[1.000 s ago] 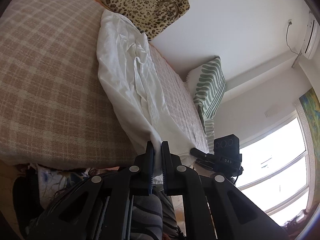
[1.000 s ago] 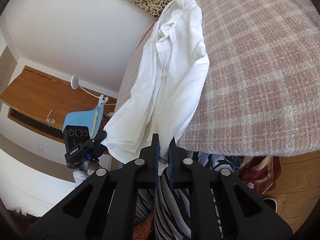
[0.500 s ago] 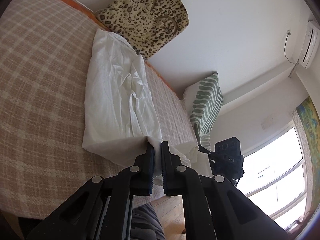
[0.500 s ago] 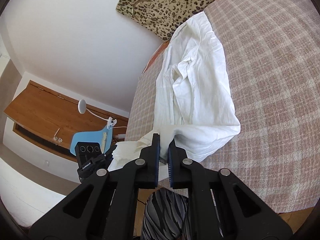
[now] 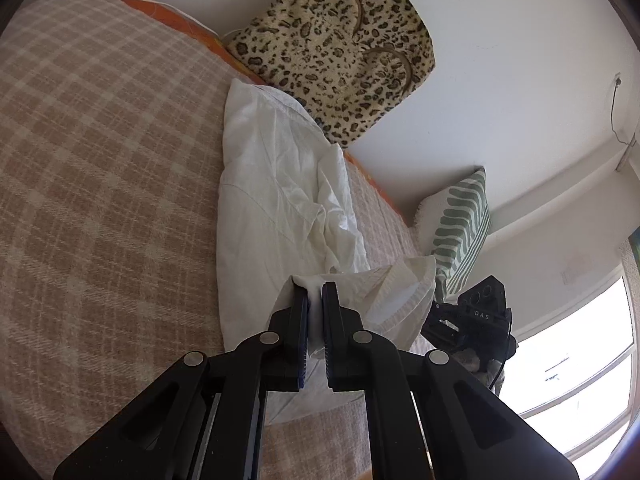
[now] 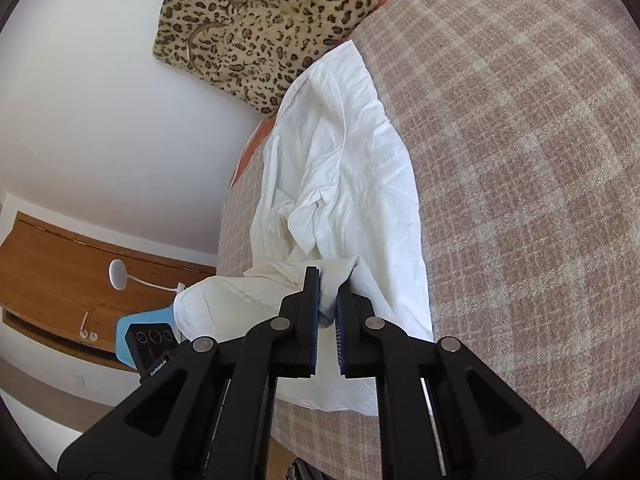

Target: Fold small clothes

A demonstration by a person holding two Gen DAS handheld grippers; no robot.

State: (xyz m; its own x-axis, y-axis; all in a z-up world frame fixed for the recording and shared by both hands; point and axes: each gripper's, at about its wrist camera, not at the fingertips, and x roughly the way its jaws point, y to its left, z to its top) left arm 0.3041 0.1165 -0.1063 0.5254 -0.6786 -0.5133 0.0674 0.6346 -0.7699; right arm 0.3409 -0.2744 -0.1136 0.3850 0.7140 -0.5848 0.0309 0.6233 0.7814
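A white garment (image 5: 264,208) lies lengthwise on the plaid bedspread (image 5: 100,168), its far end near a leopard-print bag. My left gripper (image 5: 315,298) is shut on the garment's near hem, which is lifted and folded over the rest. In the right wrist view the same white garment (image 6: 352,184) stretches away, and my right gripper (image 6: 329,286) is shut on the other corner of that lifted hem. The hem (image 6: 224,300) sags between the two grippers. The other gripper's camera block (image 5: 476,320) shows to the right in the left wrist view.
A leopard-print bag (image 5: 340,48) leans on the wall at the bed's head. A green-striped pillow (image 5: 460,236) stands at the far bed edge by a bright window (image 5: 576,364). A wooden shelf (image 6: 60,280), a white lamp (image 6: 118,274) and a blue chair (image 6: 136,320) sit left.
Both grippers carried the near hem forward over the bed. The garment's lower part, which hung off the bed's edge, now lies doubled back over the upper part.
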